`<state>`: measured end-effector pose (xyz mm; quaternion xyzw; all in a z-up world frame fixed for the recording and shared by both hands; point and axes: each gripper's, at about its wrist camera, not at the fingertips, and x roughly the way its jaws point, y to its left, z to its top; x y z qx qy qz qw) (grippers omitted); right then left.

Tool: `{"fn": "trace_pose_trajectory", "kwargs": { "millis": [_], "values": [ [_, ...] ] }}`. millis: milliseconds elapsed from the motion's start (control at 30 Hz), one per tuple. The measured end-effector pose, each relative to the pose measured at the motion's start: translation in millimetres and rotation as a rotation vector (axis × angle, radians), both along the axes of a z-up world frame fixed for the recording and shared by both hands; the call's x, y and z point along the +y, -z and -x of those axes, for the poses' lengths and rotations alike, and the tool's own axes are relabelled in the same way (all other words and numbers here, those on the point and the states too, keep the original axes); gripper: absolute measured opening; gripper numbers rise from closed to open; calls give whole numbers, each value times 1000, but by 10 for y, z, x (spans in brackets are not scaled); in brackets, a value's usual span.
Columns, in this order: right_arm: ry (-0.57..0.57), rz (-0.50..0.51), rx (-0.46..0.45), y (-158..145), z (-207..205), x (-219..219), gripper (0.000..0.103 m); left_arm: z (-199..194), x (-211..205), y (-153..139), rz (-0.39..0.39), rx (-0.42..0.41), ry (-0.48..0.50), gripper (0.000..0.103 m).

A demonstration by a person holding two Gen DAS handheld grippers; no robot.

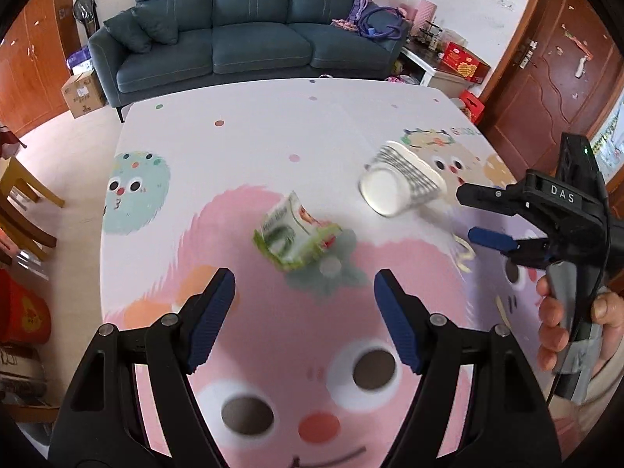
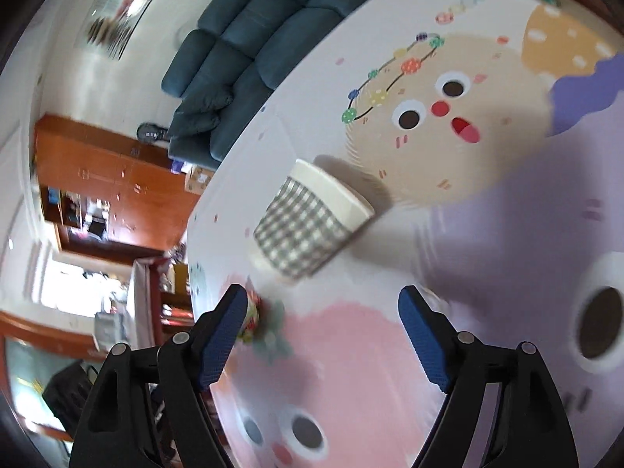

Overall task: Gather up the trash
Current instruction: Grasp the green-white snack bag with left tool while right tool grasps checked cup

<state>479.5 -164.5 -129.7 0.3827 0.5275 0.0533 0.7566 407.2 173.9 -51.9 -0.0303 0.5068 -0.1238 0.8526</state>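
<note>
Trash on surface (image 1: 253,136) ungrasped: carton (image 1: 294,234) at 12 o'clock of left gripper (image 1: 304,292), cup (image 2: 312,222) at 12 of right gripper (image 2: 323,304); both jaws spread; next called for closing in.

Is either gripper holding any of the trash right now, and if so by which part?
Nothing is held. The left gripper and right gripper are both open; the carton and paper cup lie on the table.

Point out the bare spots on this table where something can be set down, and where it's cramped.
Free: the table stretch between the sofa-side edge and the crushed green carton, and the near part between the carton and the left gripper. Cramped: the right side, where the tipped checked paper cup lies close ahead of the open right gripper, with a small scrap just below.
</note>
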Motion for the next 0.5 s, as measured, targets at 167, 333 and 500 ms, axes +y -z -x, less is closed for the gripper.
{"fn": "trace_pose_trajectory", "kwargs": {
  "millis": [167,333,500],
  "values": [
    [52,-41,4,249,-233,53,81,-355,8,180,-2,10,-13,71],
    [79,-54,-32,351,-446,126,82,-683,95,408,22,53,-49,71],
    [53,20,-46,376,-559,268,68,-861,106,651,8,94,-47,71]
  ]
}}
